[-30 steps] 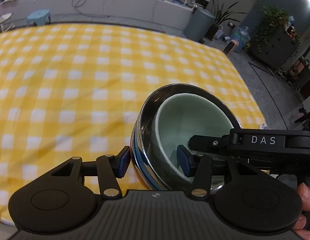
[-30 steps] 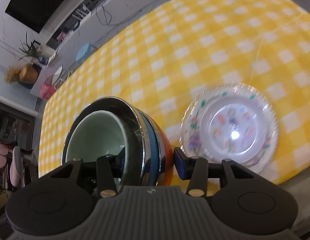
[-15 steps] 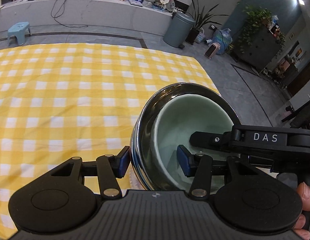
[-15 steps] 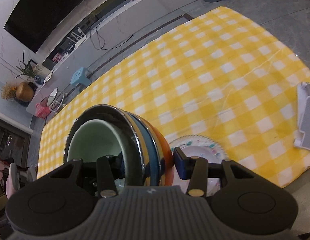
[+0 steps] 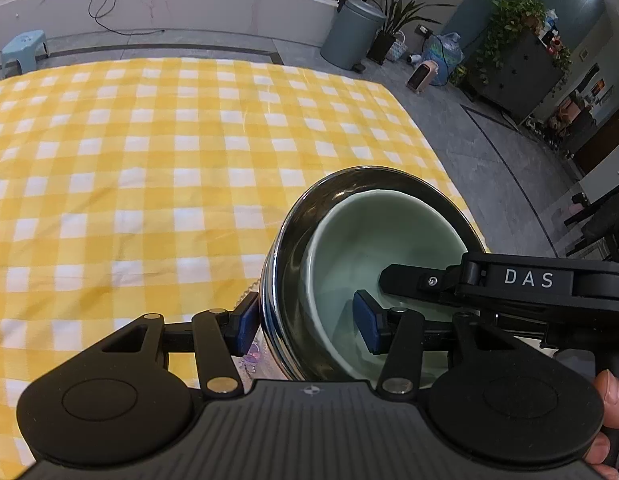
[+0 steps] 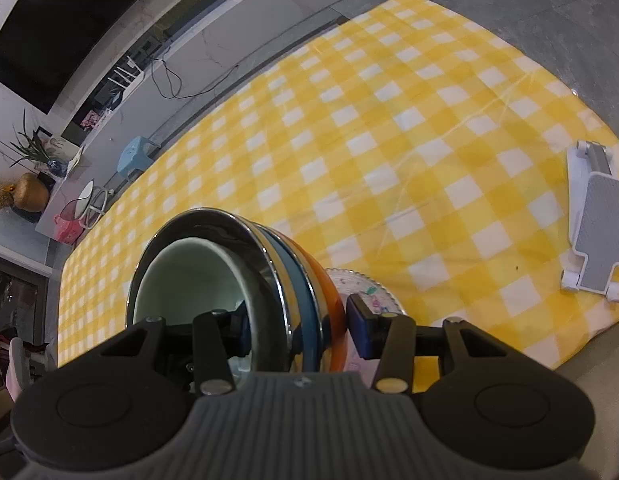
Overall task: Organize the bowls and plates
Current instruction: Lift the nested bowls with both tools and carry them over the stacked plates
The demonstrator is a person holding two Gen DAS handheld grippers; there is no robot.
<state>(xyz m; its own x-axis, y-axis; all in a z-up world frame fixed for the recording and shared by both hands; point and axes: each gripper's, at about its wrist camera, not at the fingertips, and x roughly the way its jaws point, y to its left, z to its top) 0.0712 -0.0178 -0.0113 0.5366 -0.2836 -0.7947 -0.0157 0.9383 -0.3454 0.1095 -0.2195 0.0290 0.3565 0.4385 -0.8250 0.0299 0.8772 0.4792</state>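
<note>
Yellow-and-white checked cloth (image 5: 157,184) is spread over the work surface, with grey floor, a grey bin (image 5: 351,34) and potted plants seen at 12 to 2 o'clock of the left wrist view.

A nested bowl stack (image 6: 245,292) is held above the near edge of the cloth, tipped on its side. The stack is made up of a pale green bowl (image 5: 373,256) innermost, a steel bowl (image 5: 285,264) around it, then a blue bowl (image 6: 303,300) and an orange bowl (image 6: 329,304) outermost.

The left gripper (image 5: 307,322) is clamped at a middling width across the stack wall at 5 o'clock of its view: one pad is pressed on the steel exterior, the other sits inside the green bowl. The right gripper (image 6: 299,326) is closed on the opposite wall in the same manner, with one pad inside the green bowl and one against the orange exterior.

A patterned plate (image 6: 367,290) is partly visible on the cloth, behind the stack. A white phone stand (image 6: 595,220) lies at 3 o'clock in the right wrist view.
</note>
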